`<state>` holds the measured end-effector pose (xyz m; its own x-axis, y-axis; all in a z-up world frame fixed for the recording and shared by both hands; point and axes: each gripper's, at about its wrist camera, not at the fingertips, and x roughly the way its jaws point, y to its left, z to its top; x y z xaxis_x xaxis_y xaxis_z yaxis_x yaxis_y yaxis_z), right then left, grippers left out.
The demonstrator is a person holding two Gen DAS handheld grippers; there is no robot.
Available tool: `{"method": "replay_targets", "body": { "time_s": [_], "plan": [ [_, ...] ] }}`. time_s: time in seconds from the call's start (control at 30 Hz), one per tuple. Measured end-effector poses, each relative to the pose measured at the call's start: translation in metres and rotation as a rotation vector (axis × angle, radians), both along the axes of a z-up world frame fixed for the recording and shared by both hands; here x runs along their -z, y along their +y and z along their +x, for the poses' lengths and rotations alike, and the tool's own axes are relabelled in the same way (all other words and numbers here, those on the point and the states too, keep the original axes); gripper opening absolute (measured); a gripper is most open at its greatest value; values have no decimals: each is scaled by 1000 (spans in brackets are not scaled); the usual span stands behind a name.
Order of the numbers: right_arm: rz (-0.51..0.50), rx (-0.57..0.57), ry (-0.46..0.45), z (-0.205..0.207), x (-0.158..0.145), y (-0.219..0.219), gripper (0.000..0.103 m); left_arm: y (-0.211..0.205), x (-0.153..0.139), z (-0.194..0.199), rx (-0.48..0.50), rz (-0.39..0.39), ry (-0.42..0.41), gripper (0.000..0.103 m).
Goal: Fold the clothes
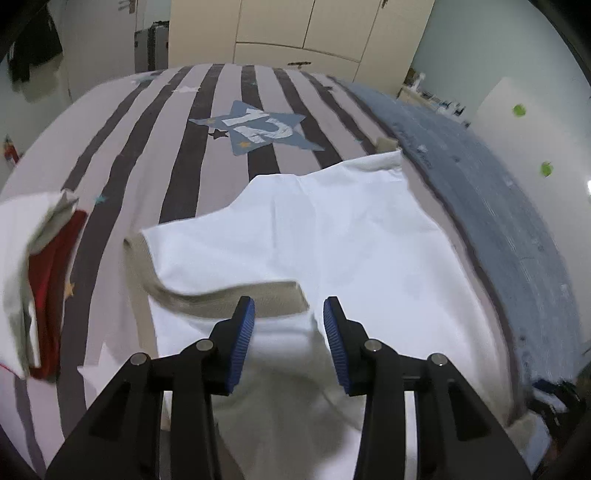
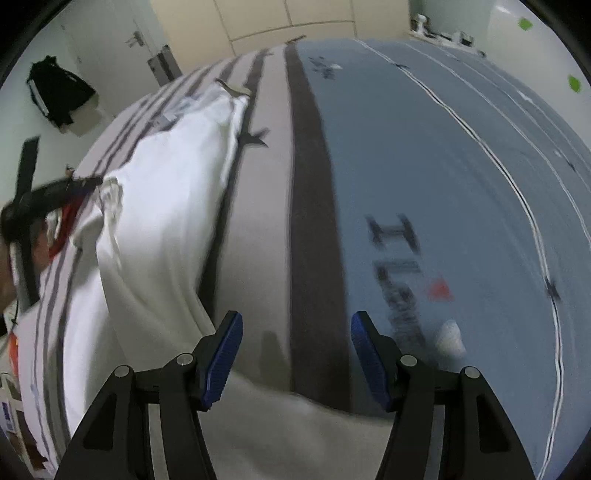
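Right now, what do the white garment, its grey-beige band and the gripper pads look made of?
White garment: matte woven or knit cloth, likely cotton; soft creases, no sheen. Grey-beige band: probably a thicker knit trim, but blur hides its texture. Left gripper pads: blue ridged rubber or plastic, on black hard plastic links.

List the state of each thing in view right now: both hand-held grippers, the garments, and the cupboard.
Left hand-held gripper: open, holding nothing, over the white garment.
Right hand-held gripper: open, holding nothing, over the bedspread.
White garment: spread on the bed, partly folded, grey trim showing.
Red and white clothes: piled at the bed's left edge.
Bedspread: laid flat.
Cupboard doors: shut.
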<state>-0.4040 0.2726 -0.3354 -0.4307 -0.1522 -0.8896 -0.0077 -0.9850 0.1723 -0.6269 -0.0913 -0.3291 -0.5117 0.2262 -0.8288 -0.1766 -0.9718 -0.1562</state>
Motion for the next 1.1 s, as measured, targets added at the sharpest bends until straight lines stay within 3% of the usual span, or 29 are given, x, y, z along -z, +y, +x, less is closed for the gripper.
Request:
{"method": "replay_targets", "body": {
  "time_s": [0.07, 0.1, 0.17, 0.33, 0.53, 0.7, 0.83, 1.0, 1.1],
  "plan": [
    [-4, 27, -14, 14, 4, 10, 57, 10, 10, -6, 13, -64, -29, 31],
    [-10, 40, -18, 19, 5, 14, 57, 13, 13, -6, 23, -92, -34, 13],
    [-22, 66, -25, 29, 7, 21, 57, 12, 12, -1, 36, -116, -20, 0],
    [-38, 70, -30, 37, 9, 23, 57, -25, -12, 21, -11, -65, 20, 0],
    [-47, 81, -25, 47, 5, 24, 57, -73, -11, 39, -67, -14, -18, 0],
    [-49, 104, -29, 59, 6, 23, 57, -81, -22, 67, -47, 41, -6, 0],
    [-69, 134, -30, 77, 10, 26, 57, -85, -20, 97, -42, 38, -25, 0],
    [-102, 213, -55, 95, 34, 41, 58, -90, -17, 136, -35, 35, -50, 0],
    [-119, 188, -45, 97, 49, 44, 62, -94, -16, 159, -37, 30, -62, 0]
  ]
}}
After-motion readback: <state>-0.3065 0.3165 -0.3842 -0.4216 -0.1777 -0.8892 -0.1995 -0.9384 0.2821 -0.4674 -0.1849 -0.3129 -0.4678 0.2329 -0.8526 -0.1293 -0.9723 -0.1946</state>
